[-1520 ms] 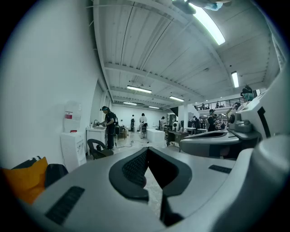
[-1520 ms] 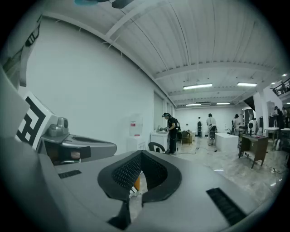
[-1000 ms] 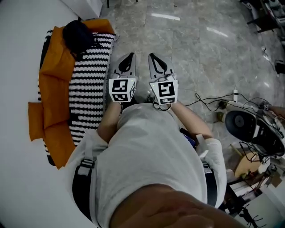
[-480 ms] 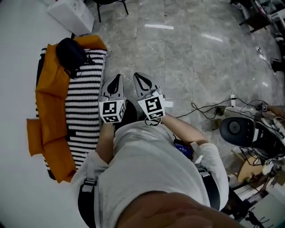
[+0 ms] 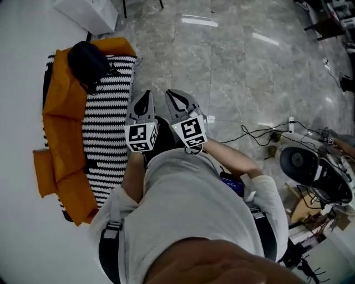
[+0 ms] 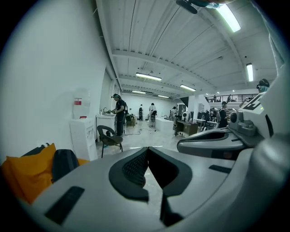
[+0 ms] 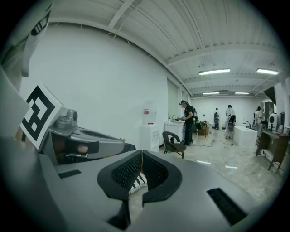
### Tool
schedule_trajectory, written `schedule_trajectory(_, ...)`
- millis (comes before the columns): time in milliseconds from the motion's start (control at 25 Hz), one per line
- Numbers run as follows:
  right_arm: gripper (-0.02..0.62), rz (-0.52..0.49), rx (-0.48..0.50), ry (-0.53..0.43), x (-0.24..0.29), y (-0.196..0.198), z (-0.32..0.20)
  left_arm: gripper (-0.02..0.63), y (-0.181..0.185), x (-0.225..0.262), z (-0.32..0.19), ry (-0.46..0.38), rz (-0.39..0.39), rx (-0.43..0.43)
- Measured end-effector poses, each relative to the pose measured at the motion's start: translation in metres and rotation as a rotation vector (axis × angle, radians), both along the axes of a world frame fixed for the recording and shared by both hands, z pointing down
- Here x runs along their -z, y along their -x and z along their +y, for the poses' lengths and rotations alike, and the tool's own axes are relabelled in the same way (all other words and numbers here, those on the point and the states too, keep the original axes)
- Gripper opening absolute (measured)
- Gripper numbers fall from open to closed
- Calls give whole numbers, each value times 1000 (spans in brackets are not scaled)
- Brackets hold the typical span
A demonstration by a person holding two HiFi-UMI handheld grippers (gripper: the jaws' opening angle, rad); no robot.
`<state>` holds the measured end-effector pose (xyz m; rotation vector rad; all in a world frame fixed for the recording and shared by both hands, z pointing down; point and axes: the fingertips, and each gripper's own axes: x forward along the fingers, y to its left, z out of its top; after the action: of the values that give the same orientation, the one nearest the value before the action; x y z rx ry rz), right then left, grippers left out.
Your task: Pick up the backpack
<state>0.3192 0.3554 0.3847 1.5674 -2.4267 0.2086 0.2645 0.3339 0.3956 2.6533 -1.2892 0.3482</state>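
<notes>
The backpack is dark and rounded. It lies at the far end of a sofa, against an orange cushion and on a black-and-white striped cover. The left gripper view shows the backpack low on the left, some way off. My left gripper and right gripper hang side by side over the floor next to the sofa's edge. Both are shut with nothing in them and well short of the backpack. A strip of striped cover shows below the right gripper.
A white cabinet stands beyond the sofa's end, with a dark chair near it. Cables and round equipment lie on the marble floor to the right. People stand far back in the hall.
Both grippers have shifted left and lower in the head view, staying side by side and shut. The backpack has stayed where it was on the sofa.
</notes>
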Motion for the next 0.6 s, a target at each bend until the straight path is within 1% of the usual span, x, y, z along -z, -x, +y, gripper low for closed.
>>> schedule_trajectory(120,38,-3,13,14,-5,22,-38,12,22,-5,-36,22,6,17)
schedule_trajectory(240,38,-20,28,30,-7,47,-77,12,47,-7,-73,26,-6,33)
schedule_trajectory(320,38,-19,52,42,-10,66,-101,12,66,-10,-96,30,-21,46)
schedule_trajectory(480,38,-9,113,65,-18,103,-144,12,106,-20,-139,65,-32,100)
schedule_trajectory(600,38,0,150,83,-25,131,-171,12,132,-25,-166,83,-44,113)
